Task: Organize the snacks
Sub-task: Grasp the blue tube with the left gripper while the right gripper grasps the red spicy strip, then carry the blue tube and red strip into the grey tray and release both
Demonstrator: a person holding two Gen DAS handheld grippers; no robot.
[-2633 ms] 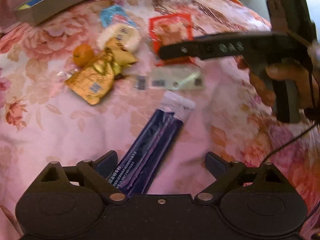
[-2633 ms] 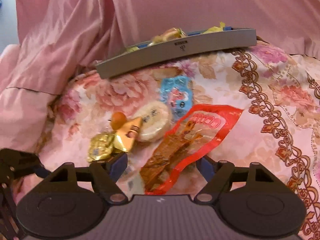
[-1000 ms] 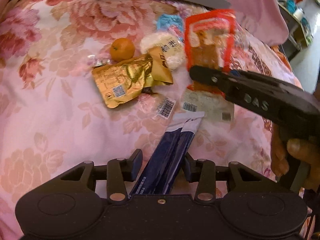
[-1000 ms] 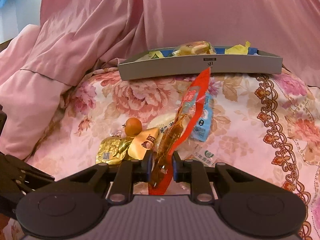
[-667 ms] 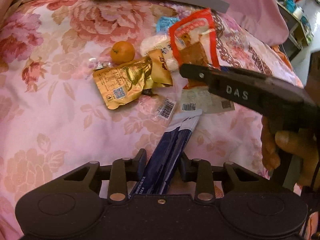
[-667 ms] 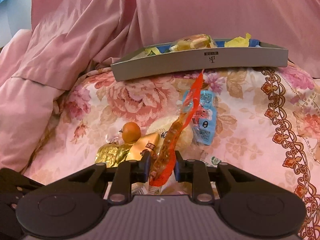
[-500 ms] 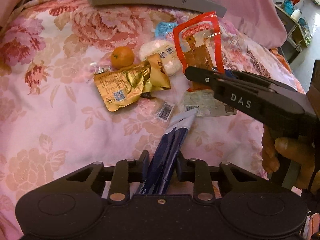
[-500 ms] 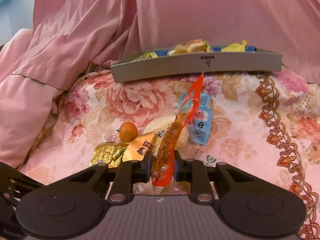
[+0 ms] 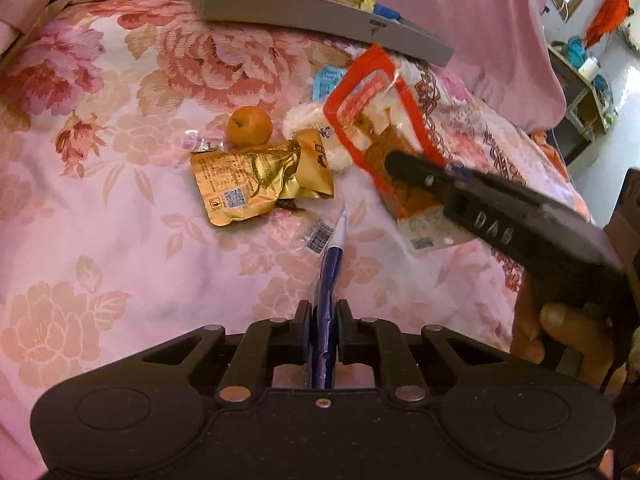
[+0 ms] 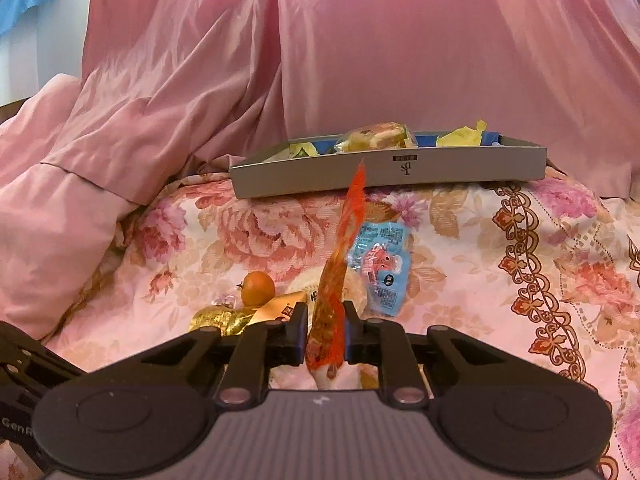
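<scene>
Snacks lie scattered on a floral pink bedspread [image 9: 100, 220], and two of them are already gripped. At the bottom centre of the left wrist view, the left hand-held gripper [image 9: 324, 330] has its jaws drawn in tight on a dark blue stick pack [image 9: 330, 280]; the pack stands on edge between the pads and runs up the frame, its pale sealed end reaching toward the middle of the picture. In the right wrist view, the right hand-held gripper [image 10: 326, 338] is likewise clamped, at bottom centre, on a red-edged snack pouch [image 10: 340, 272] that rises edge-on from the jaws toward the middle of the frame. From the left wrist view the same right hand-held gripper [image 9: 396, 160] enters from the right side, a person's hand [image 9: 560, 332] on its grip at lower right, with the red pouch [image 9: 372, 112] spread broadside at its tip, right of centre.

Just beyond the blue pack, at the centre of the left view, a clear wrapper with a barcode [image 9: 318, 236] lies on the bedspread. Further up and left of centre sits a gold foil packet [image 9: 244, 180], touching a small orange fruit [image 9: 250, 126] above it, with a round white rice cracker [image 9: 308, 124] beside that, partly behind the pouch. A light blue packet [image 10: 380, 264] lies right of the pouch in the right view. Farthest back, at the top of both views, a grey tray [image 10: 440, 172] holds more snacks, among them a wrapped pastry [image 10: 376, 136] and a yellow wrapper [image 10: 460, 136], against pink draped fabric [image 10: 400, 48].
</scene>
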